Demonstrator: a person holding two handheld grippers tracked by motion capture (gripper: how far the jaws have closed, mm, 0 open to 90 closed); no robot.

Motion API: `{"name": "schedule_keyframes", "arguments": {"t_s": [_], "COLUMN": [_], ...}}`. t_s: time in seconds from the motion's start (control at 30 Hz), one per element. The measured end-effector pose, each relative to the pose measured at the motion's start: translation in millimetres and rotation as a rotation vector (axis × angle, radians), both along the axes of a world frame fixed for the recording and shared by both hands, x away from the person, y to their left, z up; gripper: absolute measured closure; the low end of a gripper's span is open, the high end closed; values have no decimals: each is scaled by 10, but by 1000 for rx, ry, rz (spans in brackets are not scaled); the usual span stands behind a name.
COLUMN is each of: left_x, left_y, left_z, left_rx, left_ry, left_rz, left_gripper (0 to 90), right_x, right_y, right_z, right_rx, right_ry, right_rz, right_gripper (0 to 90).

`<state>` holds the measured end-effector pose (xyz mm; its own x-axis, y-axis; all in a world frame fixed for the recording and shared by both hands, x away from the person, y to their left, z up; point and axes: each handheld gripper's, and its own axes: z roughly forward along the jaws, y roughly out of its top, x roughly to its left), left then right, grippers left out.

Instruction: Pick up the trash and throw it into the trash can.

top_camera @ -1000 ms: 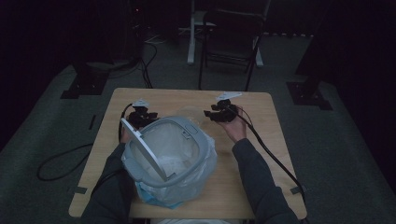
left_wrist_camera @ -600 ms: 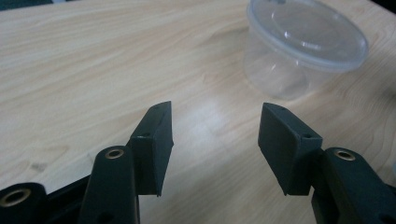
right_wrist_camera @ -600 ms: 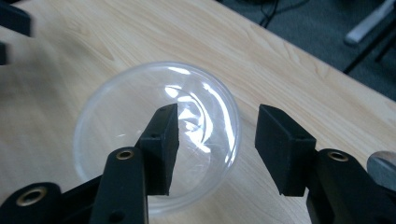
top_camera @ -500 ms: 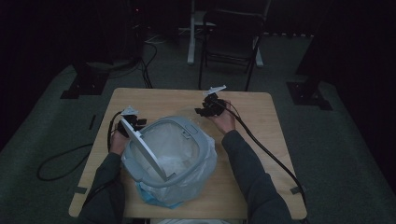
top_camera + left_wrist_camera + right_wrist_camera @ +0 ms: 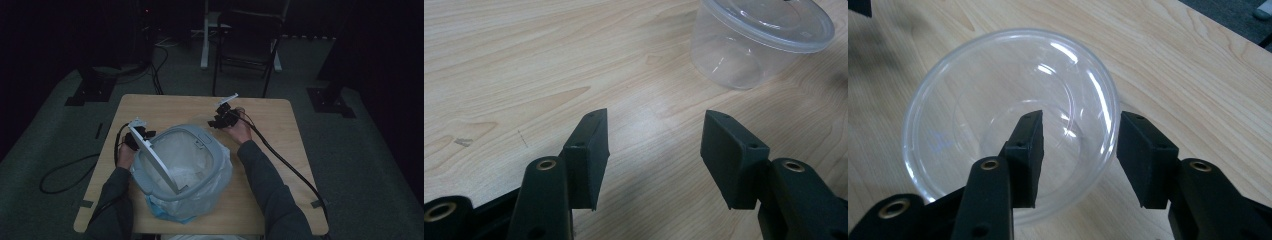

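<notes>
1. On the table, centre-near: a bin lined with a bag, its lid raised at the left side.
2. Just left of the bin, at the lid's far end: the left gripper, over bare tabletop.
3. Beyond the bin's far-right edge: the right gripper, one jaw inside and one outside the rim of a clear container standing on the table.
4. Behind the table, on the floor: a chair.
</notes>
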<state>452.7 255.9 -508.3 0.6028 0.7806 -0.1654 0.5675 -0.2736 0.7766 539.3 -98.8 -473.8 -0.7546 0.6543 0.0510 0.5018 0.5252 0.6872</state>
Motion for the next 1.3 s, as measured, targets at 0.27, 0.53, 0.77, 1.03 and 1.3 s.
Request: {"name": "schedule_keyframes", "arguments": {"t_s": [0.27, 0.53, 0.77, 1.03, 1.3], "left_x": [-20, -28, -15, 3, -10], "left_y": [15, 16, -37, -99, -67], "left_z": [-22, -55, -55, -57, -55], "left_rx": [-6, -14, -14, -12, -15], "left_ry": [1, 5, 5, 4, 0], "left_rz": [2, 6, -2, -15, -7], "left_gripper": [456, 455, 455, 455, 454], "right_x": [-105, -288, -388, -425, -496], "right_y": [-7, -109, -313, -437, -527], "right_z": [67, 37, -81, -218, -192], "right_rx": [-93, -83, -90, -93, -86], "right_ry": [-13, -28, -22, -5, -27], "right_rz": [44, 45, 29, 24, 33], "right_gripper": [543, 516, 511, 506, 486]}}
